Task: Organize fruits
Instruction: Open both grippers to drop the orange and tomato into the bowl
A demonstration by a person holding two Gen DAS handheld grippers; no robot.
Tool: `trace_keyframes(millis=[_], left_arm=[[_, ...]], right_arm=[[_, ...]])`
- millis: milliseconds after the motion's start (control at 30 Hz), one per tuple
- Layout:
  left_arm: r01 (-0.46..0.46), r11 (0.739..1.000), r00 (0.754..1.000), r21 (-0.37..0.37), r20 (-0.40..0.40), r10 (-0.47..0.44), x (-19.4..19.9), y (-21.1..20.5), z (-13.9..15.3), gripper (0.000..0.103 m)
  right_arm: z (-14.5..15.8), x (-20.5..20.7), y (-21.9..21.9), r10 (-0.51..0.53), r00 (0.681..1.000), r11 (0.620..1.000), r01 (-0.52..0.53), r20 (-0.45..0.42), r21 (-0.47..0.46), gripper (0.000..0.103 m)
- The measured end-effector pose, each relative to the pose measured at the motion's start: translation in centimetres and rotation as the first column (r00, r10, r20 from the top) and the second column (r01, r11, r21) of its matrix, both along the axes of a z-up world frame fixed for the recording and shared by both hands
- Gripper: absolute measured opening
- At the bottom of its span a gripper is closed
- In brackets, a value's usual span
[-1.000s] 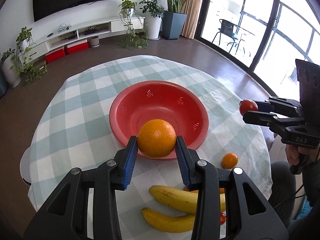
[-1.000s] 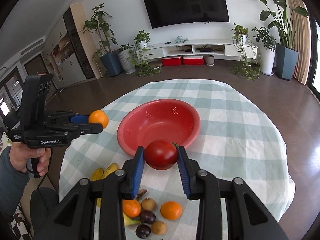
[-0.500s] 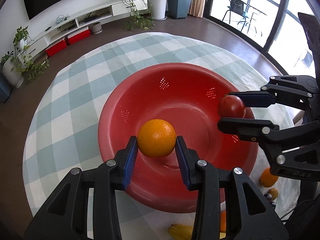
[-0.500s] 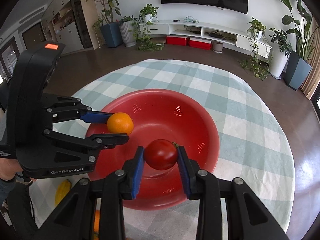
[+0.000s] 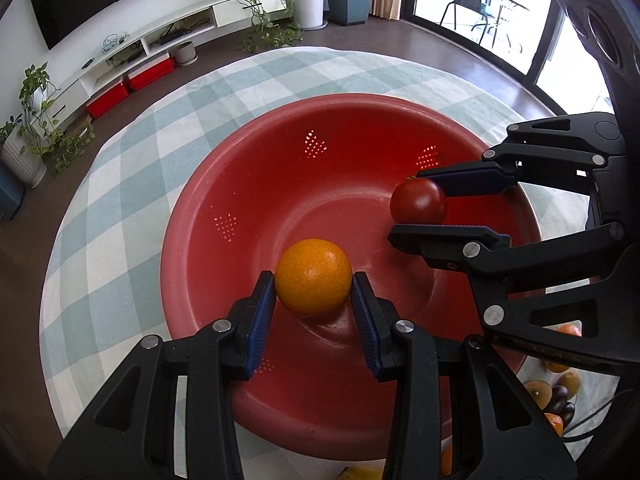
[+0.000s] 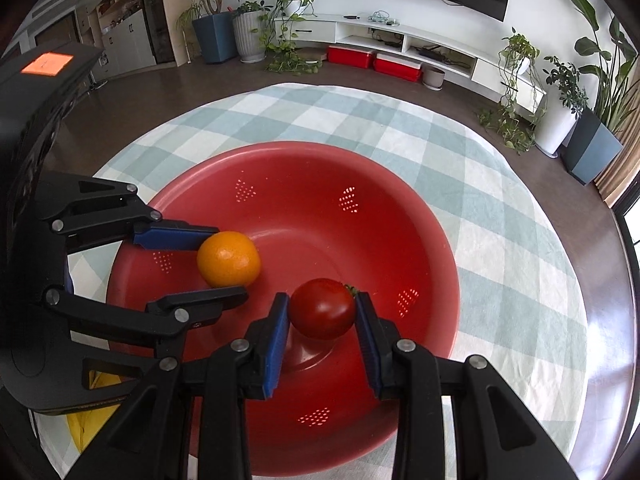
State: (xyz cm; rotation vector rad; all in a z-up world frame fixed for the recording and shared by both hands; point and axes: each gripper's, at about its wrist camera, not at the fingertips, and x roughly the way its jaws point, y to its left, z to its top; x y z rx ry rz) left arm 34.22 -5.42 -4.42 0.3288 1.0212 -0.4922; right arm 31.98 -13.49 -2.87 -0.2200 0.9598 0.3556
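A red perforated bowl sits on the checked tablecloth. My left gripper is shut on an orange, held low inside the bowl, just above its bottom. My right gripper is shut on a red tomato, also inside the bowl, to the right of the orange. The two fruits hang a short way apart.
Loose fruit lies on the cloth near the bowl's near edge: small oranges, dark plums and a banana. The round table ends in a drop to the dark floor all round.
Both grippers came in over the table and sank into the bowl with their fruit, and now sit closer together. Neither grip has changed.
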Motion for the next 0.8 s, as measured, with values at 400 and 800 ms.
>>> trace_keyframes(millis=[400, 800], left_arm=[[-0.017, 0.999, 0.999, 0.031, 0.044, 0.015, -0.8, 0.4, 1.2, 0.044], [-0.081, 0.99, 0.977, -0.114, 0.186, 0.101, -10.4, 5.2, 7.4, 0.074]], right_arm=[[1.0, -0.5, -0.7, -0.033, 0.999, 0.999, 0.032, 0.014, 0.035, 0.036], [7.2, -11.4, -5.6, -0.099, 0.977, 0.965, 0.049, 0.187, 0.258, 0.081]])
